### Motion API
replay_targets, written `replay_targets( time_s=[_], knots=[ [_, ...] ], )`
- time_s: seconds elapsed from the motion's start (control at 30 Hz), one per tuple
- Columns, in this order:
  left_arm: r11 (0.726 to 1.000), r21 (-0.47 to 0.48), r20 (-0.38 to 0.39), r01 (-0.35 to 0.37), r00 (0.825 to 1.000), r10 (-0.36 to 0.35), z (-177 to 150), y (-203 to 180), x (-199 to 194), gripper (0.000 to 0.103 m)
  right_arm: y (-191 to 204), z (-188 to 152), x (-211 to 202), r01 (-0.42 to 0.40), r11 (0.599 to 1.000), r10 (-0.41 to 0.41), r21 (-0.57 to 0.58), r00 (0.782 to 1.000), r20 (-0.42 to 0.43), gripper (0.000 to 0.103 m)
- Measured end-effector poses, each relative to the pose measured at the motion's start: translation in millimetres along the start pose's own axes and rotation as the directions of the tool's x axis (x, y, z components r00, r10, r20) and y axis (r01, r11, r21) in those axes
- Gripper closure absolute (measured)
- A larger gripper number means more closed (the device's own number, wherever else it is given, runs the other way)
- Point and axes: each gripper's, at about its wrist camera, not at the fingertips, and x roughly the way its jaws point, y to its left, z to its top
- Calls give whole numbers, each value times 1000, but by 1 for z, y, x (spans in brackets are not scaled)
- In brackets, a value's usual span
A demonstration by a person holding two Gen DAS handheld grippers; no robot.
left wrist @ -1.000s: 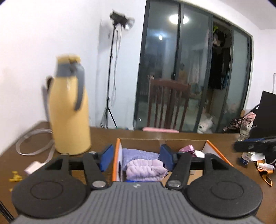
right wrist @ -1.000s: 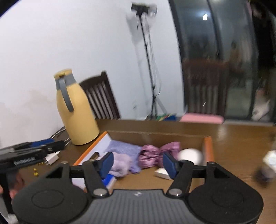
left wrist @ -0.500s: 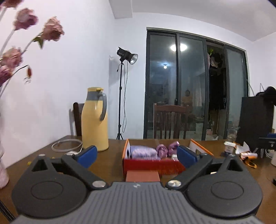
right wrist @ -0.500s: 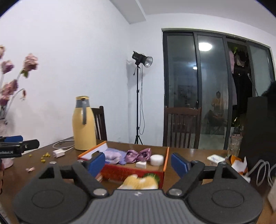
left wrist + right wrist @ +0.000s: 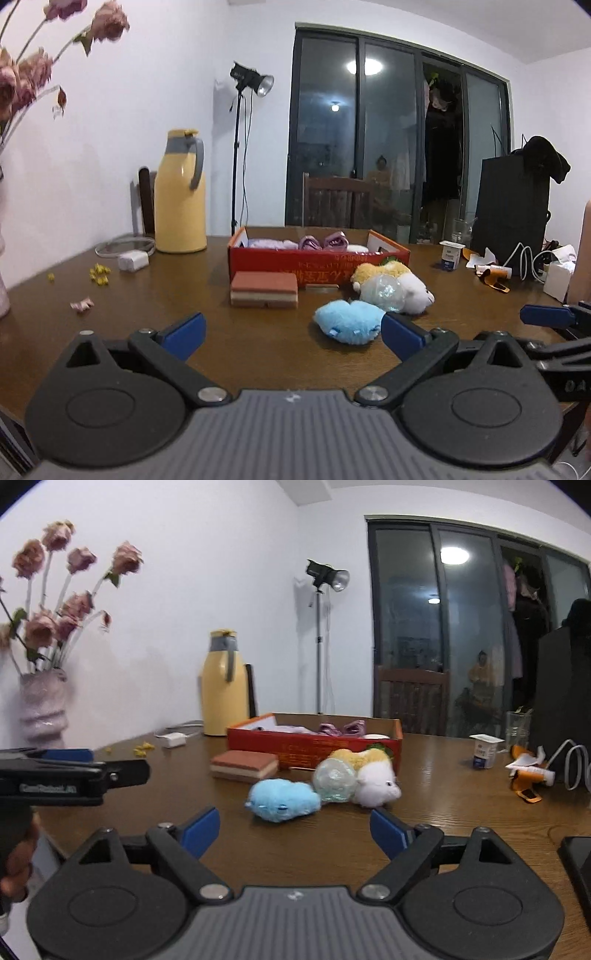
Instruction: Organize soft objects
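So the wooden table (image 5: 155, 295) runs out ahead of both grippers, and straight ahead, well past the fingertips, sits the red box (image 5: 317, 260). Looks like the job is partly done: there's already a lilac cloth (image 5: 271, 243) and two purple bundles (image 5: 323, 242) inside it, plus something white I can't make out.

Still loose on the table, between the box and the grippers, I count four soft-ish things: one layered sponge block (image 5: 264, 291) ahead and slightly left of the left gripper (image 5: 291, 330), one yellow-and-white plush (image 5: 395, 282) touching the box front, one clear crinkly ball (image 5: 384, 295) resting against that plush, and one blue plush (image 5: 349, 321) nearest of all, just beyond the left gripper's right fingertip.

The right gripper (image 5: 293, 829) has the blue plush dead ahead, just off its tips. Both sets of jaws have just been opening, stand wide apart and have nothing between them. My guess is blue plush goes next, so about half left.
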Motion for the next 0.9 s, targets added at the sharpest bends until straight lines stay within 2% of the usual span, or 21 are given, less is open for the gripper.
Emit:
replay_targets(
  time_s=[0.13,0.27,0.33,0.43,0.6,0.77,0.9],
  knots=[
    [1000,1,-43,-2,999,2,-7,1,15,0,-14,-5,11,15,999,-14,40,999,-30,17],
    [999,-22,-100,34,994,-36,-4,2,42,0,-31,-2,31,42,997,-38,69,997,-60,24],
    [998,9,-135,62,989,-60,-1,-5,58,0,-37,4,47,38,997,-32,74,997,-75,28],
    [997,36,-142,74,987,-69,6,-13,82,0,-44,16,68,30,998,-26,57,997,-70,34],
    [995,-8,-173,102,980,-102,18,-21,130,0,-51,38,114,7,1000,-5,28,997,-74,35],
    [989,-20,-232,147,961,-148,20,-28,172,0,-53,51,170,-33,999,37,36,992,-118,43],
    [986,-42,-297,164,940,-169,13,-29,198,3,-50,54,208,-43,998,50,42,985,-167,53]
  ],
)
